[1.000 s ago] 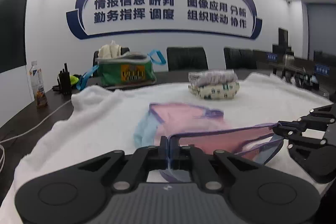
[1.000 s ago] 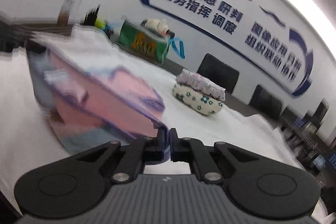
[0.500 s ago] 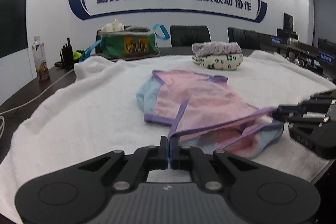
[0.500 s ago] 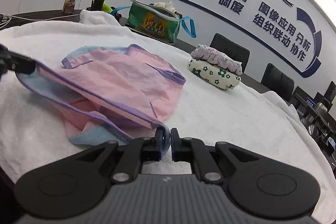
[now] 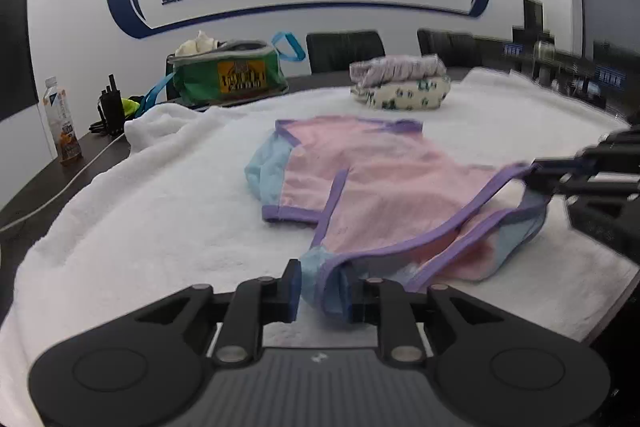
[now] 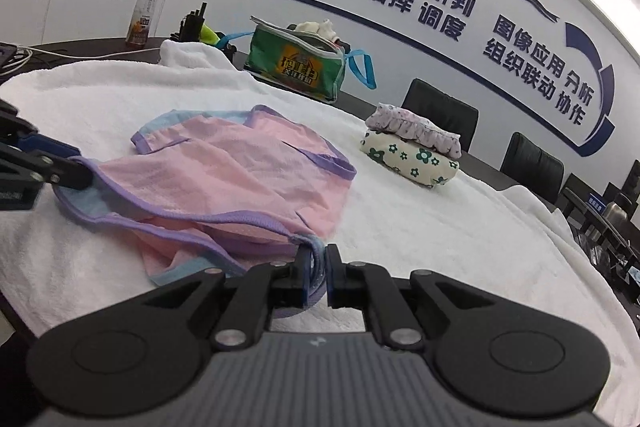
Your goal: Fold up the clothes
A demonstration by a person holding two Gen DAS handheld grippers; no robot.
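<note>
A pink garment (image 5: pixel 380 187) with purple trim and pale blue sleeves lies partly folded on a white towel (image 5: pixel 160 227). My left gripper (image 5: pixel 322 291) is open at the near edge, and a blue sleeve end with its purple hem rests loosely between the spread fingers. My right gripper (image 6: pixel 317 267) is shut on the opposite corner of the garment (image 6: pixel 240 171), holding the hem just above the towel (image 6: pixel 440 227). In the left wrist view the right gripper (image 5: pixel 536 179) comes in from the right with the purple hem at its tips. The left gripper (image 6: pixel 76 173) shows at the left edge of the right wrist view.
A stack of folded clothes (image 5: pixel 400 87) sits at the back of the towel. A green bag (image 5: pixel 228 77) stands behind on the dark table, with a radio (image 5: pixel 110 107) and a bottle (image 5: pixel 60 123) to its left. Black chairs (image 6: pixel 440 115) line the far side.
The garment was lowered from the air onto the towel. My left gripper, shut on the sleeve hem before, has opened. The right gripper keeps its hold.
</note>
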